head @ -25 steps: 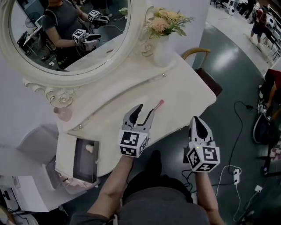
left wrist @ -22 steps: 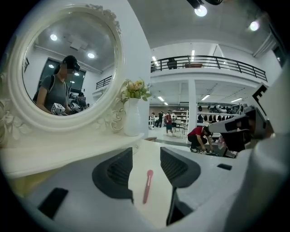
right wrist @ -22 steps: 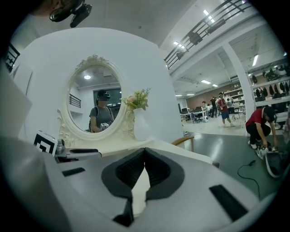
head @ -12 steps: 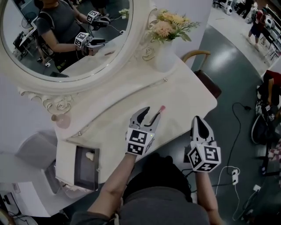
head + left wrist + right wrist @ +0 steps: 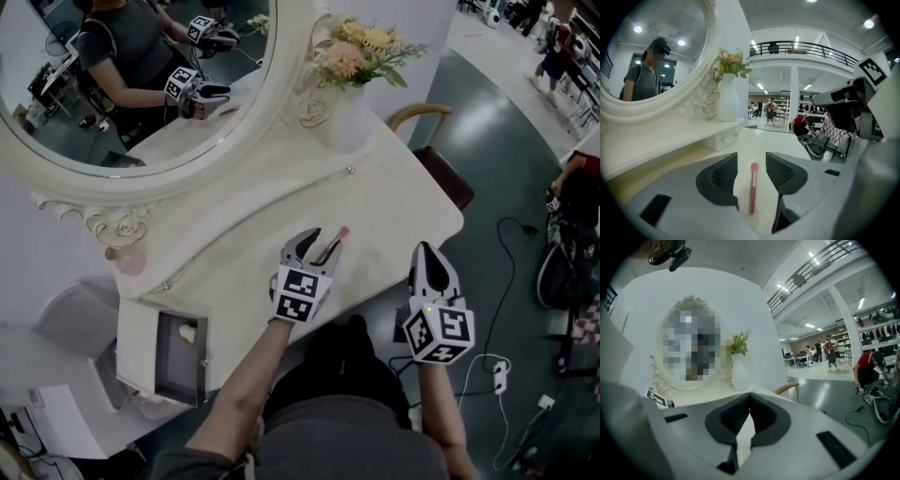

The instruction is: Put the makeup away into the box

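The left claw [image 5: 319, 246] gapes around a pink makeup brush [image 5: 753, 185] lying on the tabletop [image 5: 394, 202]. The right claw [image 5: 428, 255] is pinched together, empty.

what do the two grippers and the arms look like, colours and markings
The left gripper and right gripper both have pale grey tongs lined with black ribbed pads. Each carries a white cube printed with black square markers. No sleeves cover the forearms; the person wears dark grey clothing.
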A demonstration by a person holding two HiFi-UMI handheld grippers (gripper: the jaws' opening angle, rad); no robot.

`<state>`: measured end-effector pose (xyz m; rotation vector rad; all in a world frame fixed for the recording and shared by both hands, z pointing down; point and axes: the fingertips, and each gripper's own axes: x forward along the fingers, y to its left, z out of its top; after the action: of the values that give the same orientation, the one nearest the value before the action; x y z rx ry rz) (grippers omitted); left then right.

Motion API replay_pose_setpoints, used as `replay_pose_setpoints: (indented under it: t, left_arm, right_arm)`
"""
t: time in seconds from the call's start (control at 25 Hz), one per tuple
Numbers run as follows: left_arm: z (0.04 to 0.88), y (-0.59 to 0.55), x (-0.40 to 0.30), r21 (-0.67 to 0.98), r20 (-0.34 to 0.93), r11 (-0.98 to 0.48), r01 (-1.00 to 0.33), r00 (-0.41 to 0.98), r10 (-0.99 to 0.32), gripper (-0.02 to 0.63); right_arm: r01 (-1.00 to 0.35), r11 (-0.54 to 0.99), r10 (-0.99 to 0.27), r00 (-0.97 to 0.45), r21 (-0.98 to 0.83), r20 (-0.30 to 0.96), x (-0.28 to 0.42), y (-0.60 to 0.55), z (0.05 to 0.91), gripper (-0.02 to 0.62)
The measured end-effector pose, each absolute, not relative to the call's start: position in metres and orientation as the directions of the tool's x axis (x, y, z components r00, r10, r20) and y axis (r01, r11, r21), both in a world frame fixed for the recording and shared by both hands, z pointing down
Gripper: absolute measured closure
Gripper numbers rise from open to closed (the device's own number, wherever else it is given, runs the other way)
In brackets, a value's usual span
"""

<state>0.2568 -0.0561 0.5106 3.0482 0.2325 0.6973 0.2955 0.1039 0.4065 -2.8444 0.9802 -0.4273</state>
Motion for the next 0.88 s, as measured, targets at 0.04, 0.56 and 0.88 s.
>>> replay_pose_setpoints:
  t: [0.04, 0.56, 0.88]
  left_arm:
    - [0.514, -0.056, 0.258, 0.036, 0.442, -0.989, 0.143, 0.886, 0.144, 0.426]
    - [0.557, -0.049, 0.267, 0.048, 0.586, -0.988, 0.148, 0.797, 0.148, 0.431]
    - [0.571, -0.049, 0.271, 0.046, 0.647, -0.988, 0.149, 0.749, 0.143, 0.463]
  right_arm:
    - [-0.59, -0.785, -0.619, 0.751, -0.187, 0.23, 0.297, 0.104, 0.407, 0.592]
    - [-0.602, -0.768, -0.64, 0.724, -0.218, 0.256, 0.314, 0.106, 0.418, 0.592]
    - [-0.613, -0.761, -0.649, 0.713, -0.214, 0.266, 0.32, 0.107, 0.422, 0.592]
